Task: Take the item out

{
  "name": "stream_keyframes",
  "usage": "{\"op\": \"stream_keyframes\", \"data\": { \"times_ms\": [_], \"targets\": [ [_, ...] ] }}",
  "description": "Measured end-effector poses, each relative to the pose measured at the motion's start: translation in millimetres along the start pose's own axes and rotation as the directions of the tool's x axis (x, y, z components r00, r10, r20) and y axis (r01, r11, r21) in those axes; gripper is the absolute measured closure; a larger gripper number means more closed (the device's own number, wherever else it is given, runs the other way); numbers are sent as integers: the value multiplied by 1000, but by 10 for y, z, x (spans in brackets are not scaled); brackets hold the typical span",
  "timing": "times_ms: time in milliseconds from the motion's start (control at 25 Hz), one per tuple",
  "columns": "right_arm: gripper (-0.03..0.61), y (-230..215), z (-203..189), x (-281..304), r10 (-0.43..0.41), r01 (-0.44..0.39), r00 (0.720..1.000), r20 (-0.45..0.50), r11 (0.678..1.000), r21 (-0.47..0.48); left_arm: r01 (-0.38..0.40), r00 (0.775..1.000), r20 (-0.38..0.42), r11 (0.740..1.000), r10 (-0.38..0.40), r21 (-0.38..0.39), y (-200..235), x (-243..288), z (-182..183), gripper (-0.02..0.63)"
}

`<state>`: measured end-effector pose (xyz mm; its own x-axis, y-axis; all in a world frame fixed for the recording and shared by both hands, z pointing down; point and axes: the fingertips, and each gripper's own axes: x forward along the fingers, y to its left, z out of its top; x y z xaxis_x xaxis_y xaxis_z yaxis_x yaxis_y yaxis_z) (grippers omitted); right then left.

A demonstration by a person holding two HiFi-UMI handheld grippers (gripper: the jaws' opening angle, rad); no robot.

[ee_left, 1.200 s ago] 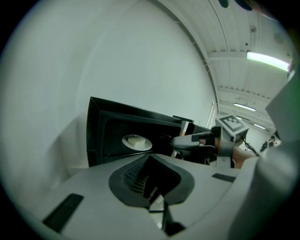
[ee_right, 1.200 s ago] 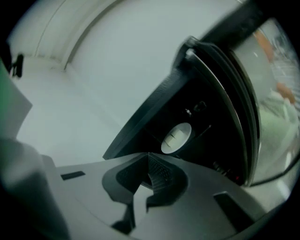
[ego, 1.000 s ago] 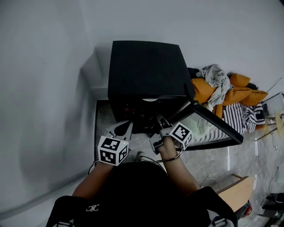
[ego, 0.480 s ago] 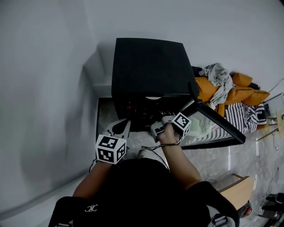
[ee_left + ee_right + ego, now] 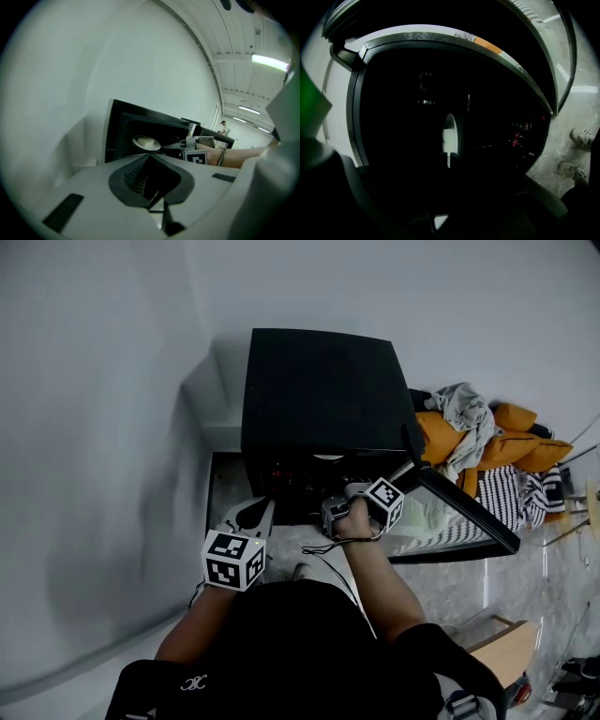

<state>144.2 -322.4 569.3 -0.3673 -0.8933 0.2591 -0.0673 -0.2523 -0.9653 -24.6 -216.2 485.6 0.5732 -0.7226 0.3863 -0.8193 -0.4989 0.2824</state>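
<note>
Left gripper view: right hand-held gripper [image 5: 169,146] clamps the plate [image 5: 146,142] rim; plate with white lump sits just inside the oven [image 5: 150,115] mouth. Left hand-held gripper [image 5: 157,199] closed, empty, outside oven. Advice: draw plate straight out, level, clear of door [image 5: 464,512] right of oven.

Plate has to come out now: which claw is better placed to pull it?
Right. The right claw grips the rim of the plate inside the open microwave; the left claw sits outside it, shut and empty.
</note>
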Motion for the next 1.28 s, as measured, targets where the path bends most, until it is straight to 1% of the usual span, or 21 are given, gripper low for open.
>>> {"op": "stream_keyframes", "data": {
  "times_ms": [40, 200, 400, 720, 840, 1080, 1280],
  "targets": [
    [566, -25, 16, 28, -7, 7, 1000, 0, 1000, 5, -1, 1000, 1, 1000, 1, 2, 1, 4, 8, 614],
    [508, -102, 61, 109, -15, 15, 1000, -2, 1000, 9, -8, 1000, -3, 1000, 9, 7, 12, 3, -9, 614],
    [505, -102, 65, 182, -13, 13, 1000, 0, 999, 41, -29, 1000, -6, 1000, 29, 2, 108, -35, -27, 614],
    [505, -105, 73, 232, -48, 48, 999, 5, 997, 57, -50, 999, 6, 999, 50, -12, 196, -78, -11, 614],
    [505, -98, 106, 230, -71, 69, 997, 24, 996, 60, -56, 998, 17, 998, 57, -15, 236, -92, 13, 614],
    [505, -121, 134, 233, -95, 92, 995, 36, 992, 86, -51, 998, 34, 999, 51, -16, 263, -95, 53, 614],
    [506, -150, 138, 232, -111, 108, 994, 25, 989, 100, -30, 999, 26, 999, 30, -19, 232, -55, 23, 614]
  ]
}}
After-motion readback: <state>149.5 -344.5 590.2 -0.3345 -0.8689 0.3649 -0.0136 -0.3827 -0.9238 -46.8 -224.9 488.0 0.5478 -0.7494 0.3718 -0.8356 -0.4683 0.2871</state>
